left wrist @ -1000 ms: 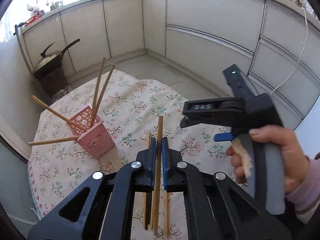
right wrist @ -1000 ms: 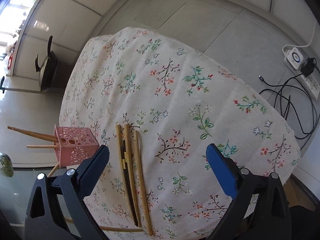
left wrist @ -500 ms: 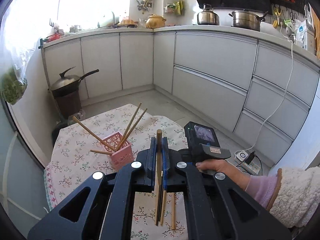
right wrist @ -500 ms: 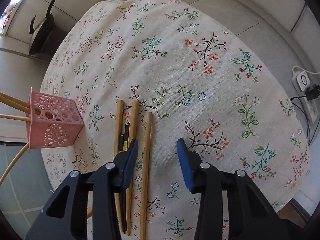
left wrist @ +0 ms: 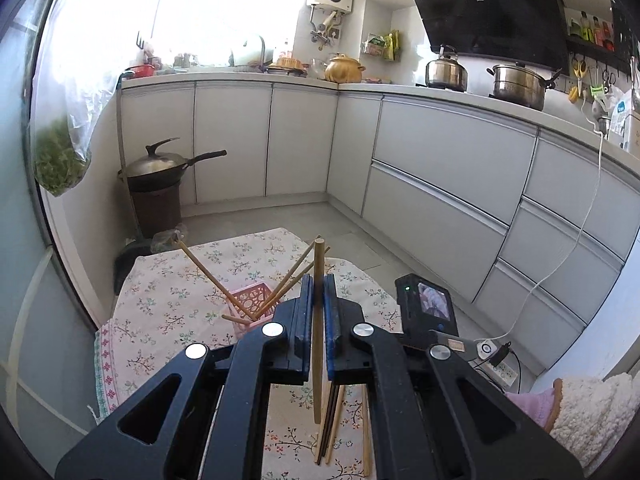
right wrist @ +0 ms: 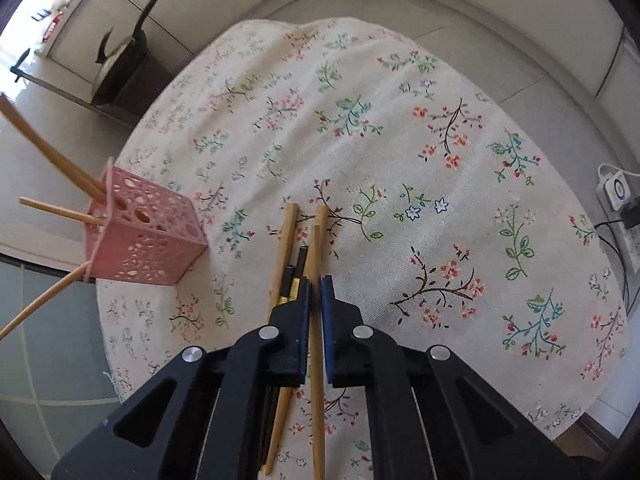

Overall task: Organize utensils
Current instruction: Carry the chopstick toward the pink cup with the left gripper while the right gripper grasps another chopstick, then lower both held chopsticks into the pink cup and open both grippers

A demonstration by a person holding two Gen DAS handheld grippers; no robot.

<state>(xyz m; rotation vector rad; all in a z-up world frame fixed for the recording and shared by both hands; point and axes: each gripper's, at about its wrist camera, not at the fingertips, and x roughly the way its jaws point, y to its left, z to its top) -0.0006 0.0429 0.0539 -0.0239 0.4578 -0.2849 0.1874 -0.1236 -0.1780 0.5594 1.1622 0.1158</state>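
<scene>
Both tongs are clamped on one wooden chopstick each, the left tongs (left wrist: 318, 296) lifting theirs (left wrist: 318, 328) toward the pink holder (left wrist: 250, 300), the right tongs (right wrist: 315, 292) gripping theirs (right wrist: 316, 248) on the surface (right wrist: 400, 140).

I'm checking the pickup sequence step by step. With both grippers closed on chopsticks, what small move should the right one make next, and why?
Probably a short lift straight up. The right gripper is shut on a wooden chopstick that seems to lie on the tablecloth beside the other chopsticks. Raising it clears those before carrying it to the pink holder, as the left gripper holds its chopstick aloft.
</scene>
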